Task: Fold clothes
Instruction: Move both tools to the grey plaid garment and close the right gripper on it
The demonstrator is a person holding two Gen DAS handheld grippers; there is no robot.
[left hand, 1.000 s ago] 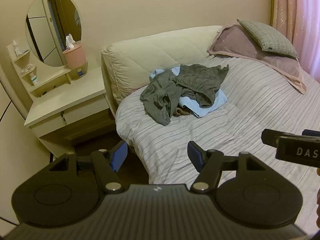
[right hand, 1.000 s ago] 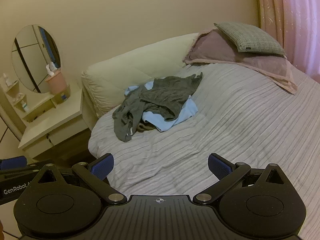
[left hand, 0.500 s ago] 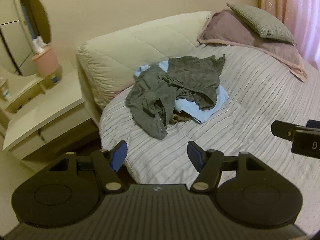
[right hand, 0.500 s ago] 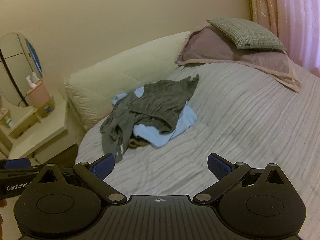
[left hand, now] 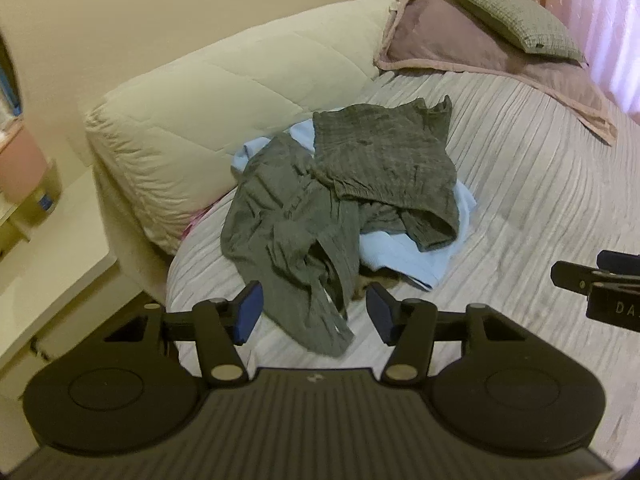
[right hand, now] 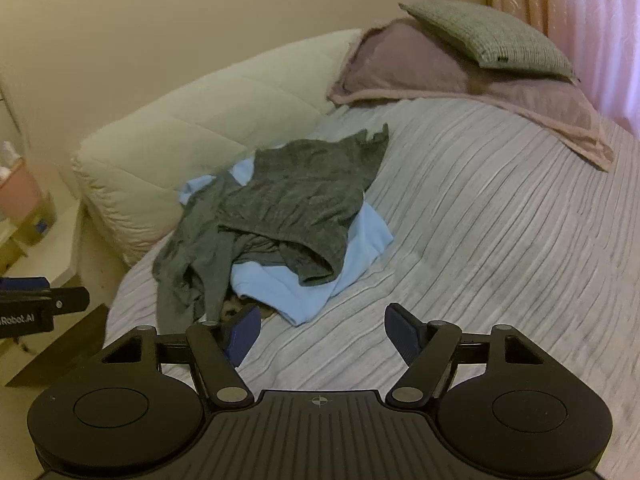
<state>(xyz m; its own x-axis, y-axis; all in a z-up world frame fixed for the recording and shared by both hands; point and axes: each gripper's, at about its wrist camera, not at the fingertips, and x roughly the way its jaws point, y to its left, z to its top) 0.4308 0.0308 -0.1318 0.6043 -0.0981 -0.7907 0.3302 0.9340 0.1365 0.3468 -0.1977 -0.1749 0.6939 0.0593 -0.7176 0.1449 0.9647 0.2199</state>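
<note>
Your left hand-held gripper (left hand: 314, 312) and right hand-held gripper (right hand: 320, 330) have been closing a bit, holding nothing. The grey clothes (left hand: 344, 196) are lying on the bed (left hand: 540, 208), beside the big cream cushion (left hand: 224, 92).

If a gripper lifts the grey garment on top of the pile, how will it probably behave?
The grey garment lies crumpled in soft folds, so it will likely hang limp. It looks thin, probably light. It overlaps the light blue garment, so that one may drag along.
</note>
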